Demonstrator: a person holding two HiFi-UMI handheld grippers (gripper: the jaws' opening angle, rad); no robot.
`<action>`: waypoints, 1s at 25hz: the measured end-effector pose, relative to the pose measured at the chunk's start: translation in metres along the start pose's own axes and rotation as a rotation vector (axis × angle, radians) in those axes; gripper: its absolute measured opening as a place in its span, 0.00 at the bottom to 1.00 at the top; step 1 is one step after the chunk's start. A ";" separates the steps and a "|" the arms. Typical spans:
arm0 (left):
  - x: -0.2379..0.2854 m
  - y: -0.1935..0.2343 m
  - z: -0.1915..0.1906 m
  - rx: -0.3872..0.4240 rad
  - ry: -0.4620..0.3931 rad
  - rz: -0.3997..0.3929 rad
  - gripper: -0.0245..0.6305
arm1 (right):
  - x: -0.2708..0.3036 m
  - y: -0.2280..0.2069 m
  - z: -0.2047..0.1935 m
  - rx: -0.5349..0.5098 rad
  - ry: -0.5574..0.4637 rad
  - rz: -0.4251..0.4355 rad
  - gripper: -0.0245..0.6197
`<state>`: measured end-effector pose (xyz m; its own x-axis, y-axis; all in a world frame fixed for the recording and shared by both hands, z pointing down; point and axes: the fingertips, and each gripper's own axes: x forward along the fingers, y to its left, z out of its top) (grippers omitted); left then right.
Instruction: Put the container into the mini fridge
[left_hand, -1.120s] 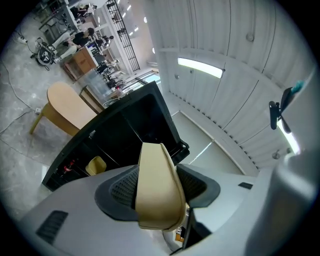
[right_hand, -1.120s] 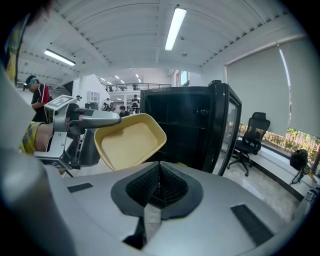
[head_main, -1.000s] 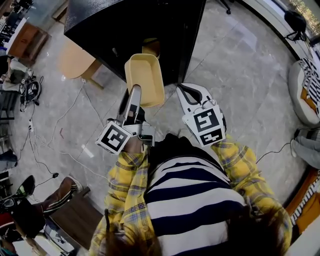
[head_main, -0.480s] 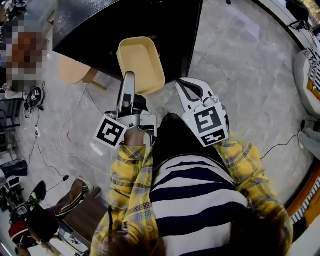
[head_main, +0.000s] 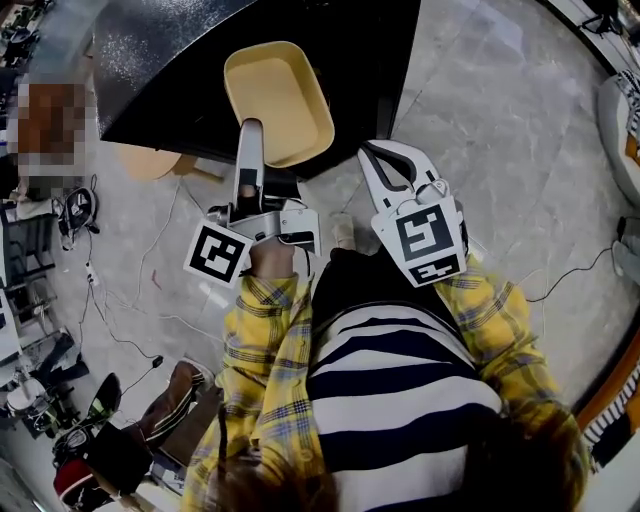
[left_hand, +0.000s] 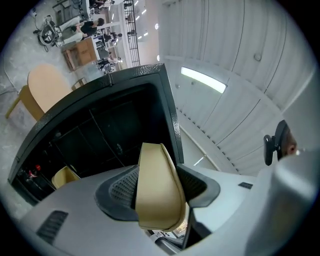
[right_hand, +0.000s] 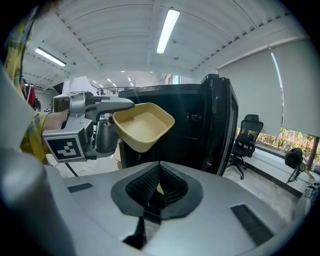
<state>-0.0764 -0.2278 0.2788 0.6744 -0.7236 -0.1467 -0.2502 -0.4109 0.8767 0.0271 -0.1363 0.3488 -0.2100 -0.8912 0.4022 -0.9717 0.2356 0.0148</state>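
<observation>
A beige open-top container (head_main: 278, 100) is held by its rim in my left gripper (head_main: 250, 135), shut on it. In the head view it hangs in front of the black mini fridge (head_main: 180, 60). In the left gripper view the rim (left_hand: 156, 185) stands edge-on between the ribbed pads. Beyond it is the fridge's dark inside (left_hand: 100, 135), with another beige tub (left_hand: 65, 176) low at the left. My right gripper (head_main: 385, 165) hangs to the right, shut on nothing. Its view shows the container (right_hand: 142, 125) up left and the fridge's open door (right_hand: 222, 127).
A round wooden chair (head_main: 150, 160) stands left of the fridge. Cables (head_main: 130, 310) trail over the marble floor at the left. An office chair (right_hand: 247, 135) stands far right by the window. My striped shirt and plaid sleeves fill the lower head view.
The left gripper has carried the container up and forward, closer to the fridge. The right gripper has kept its place beside it.
</observation>
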 end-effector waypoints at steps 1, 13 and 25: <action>0.004 0.001 0.002 -0.007 -0.001 -0.002 0.41 | 0.003 -0.002 0.002 0.003 0.000 -0.004 0.08; 0.041 0.022 0.015 -0.155 -0.062 -0.005 0.41 | 0.028 -0.009 -0.003 0.040 0.026 -0.016 0.08; 0.048 0.037 0.024 -0.198 -0.156 0.019 0.40 | 0.036 -0.007 -0.010 0.035 0.051 -0.014 0.08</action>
<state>-0.0701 -0.2916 0.2934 0.5515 -0.8135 -0.1847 -0.1108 -0.2909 0.9503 0.0274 -0.1659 0.3718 -0.1917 -0.8729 0.4487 -0.9779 0.2089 -0.0113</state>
